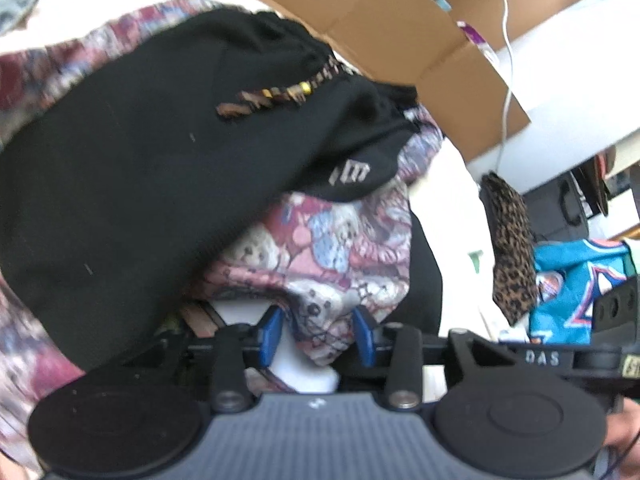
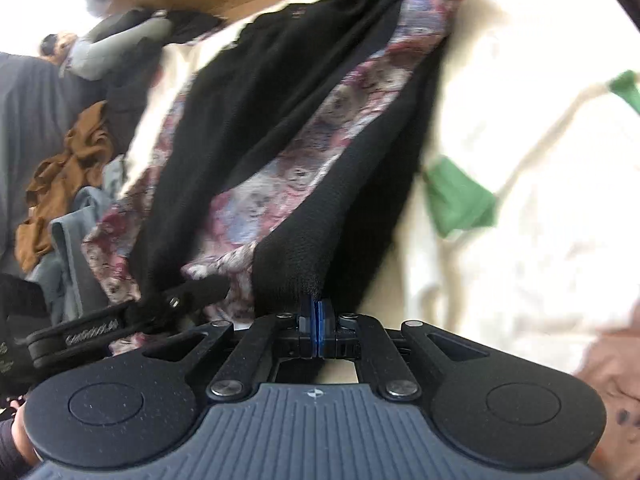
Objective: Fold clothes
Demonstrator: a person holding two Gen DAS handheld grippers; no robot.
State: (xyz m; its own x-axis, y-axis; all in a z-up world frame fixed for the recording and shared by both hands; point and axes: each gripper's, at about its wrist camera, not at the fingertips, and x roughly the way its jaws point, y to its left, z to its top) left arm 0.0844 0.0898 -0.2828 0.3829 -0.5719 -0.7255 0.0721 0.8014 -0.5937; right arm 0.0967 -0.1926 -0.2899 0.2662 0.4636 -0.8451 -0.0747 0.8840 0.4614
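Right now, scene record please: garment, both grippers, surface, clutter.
garment: black garment with floral lining, bunched, partly lifted
left gripper: open, floral fabric hanging between the fingers
right gripper: shut on a black edge of the garment
surface: cream sheet with green patches
clutter: cardboard box, leopard-print cloth, teal jersey, brown cloth

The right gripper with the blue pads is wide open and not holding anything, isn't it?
Not quite. In the right wrist view the right gripper is shut: its blue pads are pressed together on the edge of the black and floral patterned garment.
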